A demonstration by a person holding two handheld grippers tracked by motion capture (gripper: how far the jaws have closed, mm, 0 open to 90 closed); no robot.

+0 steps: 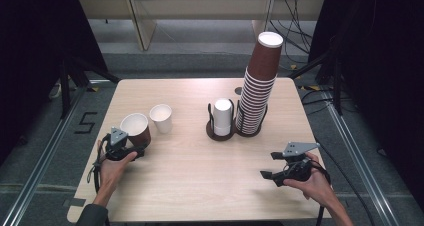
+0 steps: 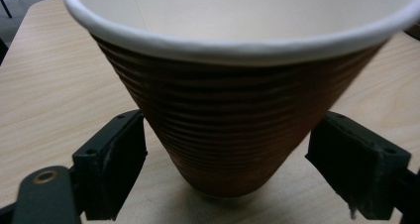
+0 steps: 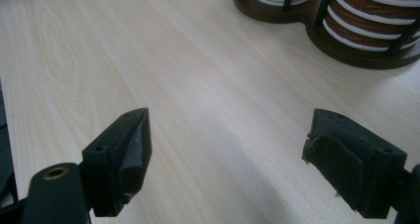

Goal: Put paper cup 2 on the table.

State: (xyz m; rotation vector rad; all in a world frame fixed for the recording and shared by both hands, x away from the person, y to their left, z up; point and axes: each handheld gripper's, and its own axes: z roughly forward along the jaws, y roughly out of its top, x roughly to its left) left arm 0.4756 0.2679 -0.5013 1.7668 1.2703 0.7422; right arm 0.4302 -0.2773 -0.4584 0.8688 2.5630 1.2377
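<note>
The left hand-held gripper [image 1: 131, 145] sits at the left of the worktop [image 1: 200, 156], held low in the person's left hand [image 1: 112, 167], and its jaws stand spread on either side of a brown cup [image 1: 136, 128]. In the left gripper view the cup [image 2: 233, 110] rises between the two black jaws with a gap showing on each side, so the jaws are apart and not pressing its ribbed wall — the cup stands upright on the wood, mouth up, its white rim and pale inside close to the camera. Just beside it, farther from the person and a little to the right, a white cup [image 1: 161, 118] stands upright, near the brown one but not touching it as far as the high view shows. The right hand-held gripper [image 1: 273, 165] is held in the right hand [image 1: 312, 181] near the right front of the worktop, well apart from the cups; its jaws are wide apart with nothing between them, and in the right gripper view bare wood [image 3: 198, 85] lies ahead of them. Beyond, toward the middle back of the worktop, a dark two-ring holder [image 1: 220, 134] carries a short stack of white cups [image 1: 223, 117] on its left — and a tall stack of brown cups [image 1: 257, 88] on its right, leaning a little to the right at its top. The holder's base [image 3: 346, 50] shows at the upper right of the right gripper view.
</note>
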